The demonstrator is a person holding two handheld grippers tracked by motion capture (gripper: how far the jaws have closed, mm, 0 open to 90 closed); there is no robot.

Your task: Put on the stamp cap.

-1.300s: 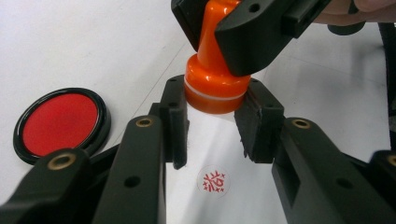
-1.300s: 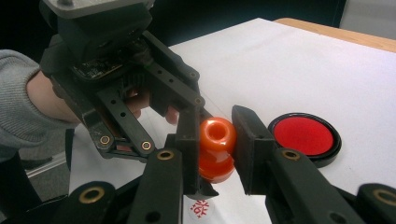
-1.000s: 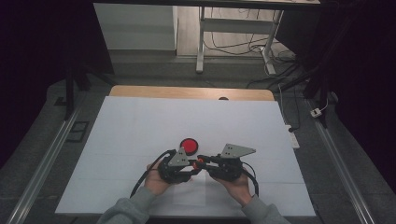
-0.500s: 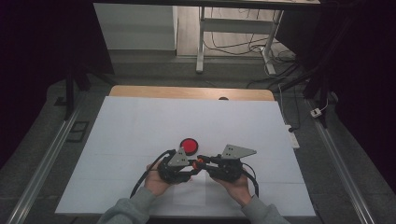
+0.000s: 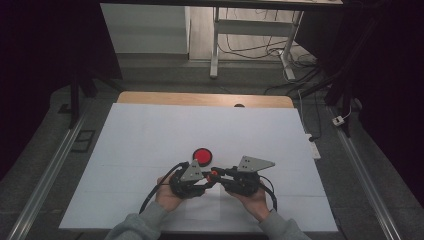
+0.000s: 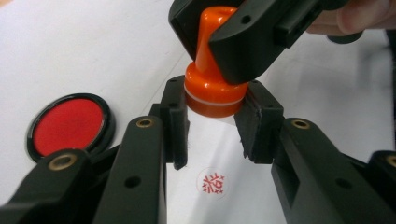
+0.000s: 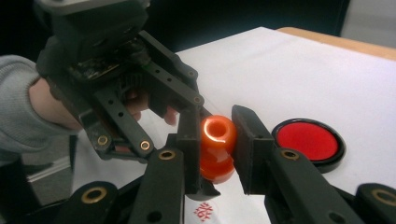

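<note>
An orange stamp (image 6: 212,91) hangs just above the white sheet, held by both grippers. My left gripper (image 6: 212,123) is shut on its wide base. My right gripper (image 7: 216,127) is shut on its round knob handle (image 7: 217,130). In the high view the stamp (image 5: 214,173) sits between the left gripper (image 5: 204,176) and the right gripper (image 5: 221,174), near the table's front edge. A round red ink pad (image 5: 202,155) lies just beyond them. A red stamped mark (image 6: 211,183) shows on the paper below the stamp.
A large white sheet (image 5: 150,135) covers most of the table, with a strip of wooden tabletop (image 5: 200,98) at the far edge. Metal rails (image 5: 45,175) run along both sides. Cables (image 5: 155,192) trail from the grippers toward the person.
</note>
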